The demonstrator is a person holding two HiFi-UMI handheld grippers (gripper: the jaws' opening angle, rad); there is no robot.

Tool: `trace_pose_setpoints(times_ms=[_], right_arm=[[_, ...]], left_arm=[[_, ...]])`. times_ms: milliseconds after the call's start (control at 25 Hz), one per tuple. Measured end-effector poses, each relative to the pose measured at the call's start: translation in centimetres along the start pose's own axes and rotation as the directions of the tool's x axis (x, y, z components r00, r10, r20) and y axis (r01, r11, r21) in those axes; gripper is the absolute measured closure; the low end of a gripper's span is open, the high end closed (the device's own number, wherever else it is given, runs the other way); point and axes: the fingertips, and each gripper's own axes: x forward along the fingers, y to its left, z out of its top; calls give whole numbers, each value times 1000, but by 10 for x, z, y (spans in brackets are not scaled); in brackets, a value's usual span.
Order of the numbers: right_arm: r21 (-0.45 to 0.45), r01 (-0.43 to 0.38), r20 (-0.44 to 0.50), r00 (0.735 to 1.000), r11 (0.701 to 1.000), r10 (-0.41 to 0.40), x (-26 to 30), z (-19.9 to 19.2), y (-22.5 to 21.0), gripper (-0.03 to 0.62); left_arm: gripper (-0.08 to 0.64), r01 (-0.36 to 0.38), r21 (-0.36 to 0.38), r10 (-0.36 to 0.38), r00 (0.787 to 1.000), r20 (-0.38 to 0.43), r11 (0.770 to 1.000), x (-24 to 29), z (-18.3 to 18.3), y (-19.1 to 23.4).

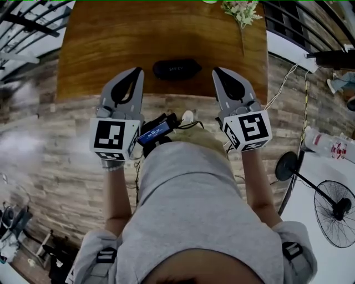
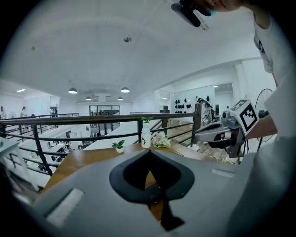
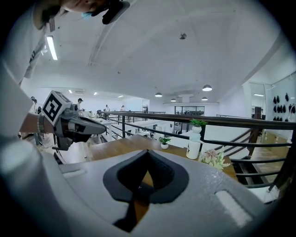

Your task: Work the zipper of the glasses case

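A black glasses case lies on the wooden table near its front edge, seen only in the head view. My left gripper hovers just left of it, jaws shut, nothing held. My right gripper hovers just right of it, jaws shut and holding nothing too. Both point forward and level over the table's front edge. In the left gripper view my left gripper has its tips together, and the right gripper shows at the side. In the right gripper view my right gripper is likewise shut, with the left gripper alongside.
A white bottle, a small potted plant and a bunch of flowers stand at the table's far side. A black railing runs behind the table. A floor fan stands at the right. Cables run across the floor.
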Motion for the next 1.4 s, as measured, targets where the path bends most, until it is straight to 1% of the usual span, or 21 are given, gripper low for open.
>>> trace_pose_setpoints(times_ms=[120, 680, 840, 1040, 1400], right_arm=[[-9, 3, 11, 1000, 1000, -3, 0, 4, 2, 591], [-3, 13, 18, 1000, 1000, -13, 1, 7, 7, 591], [17, 16, 19, 1000, 1000, -16, 0, 7, 7, 591], [10, 18, 16, 1000, 1000, -18, 0, 8, 7, 592], [13, 24, 15, 1000, 1000, -24, -1, 6, 7, 592]], left_arm=[[545, 10, 11, -10, 1000, -5, 1000, 1, 0, -3], [545, 24, 13, -24, 1000, -1, 1000, 2, 0, -4], [545, 29, 14, -29, 1000, 9, 999, 2, 4, -5], [545, 27, 21, -27, 999, 24, 999, 2, 6, -4], [545, 29, 19, -29, 999, 13, 999, 1, 2, -5]])
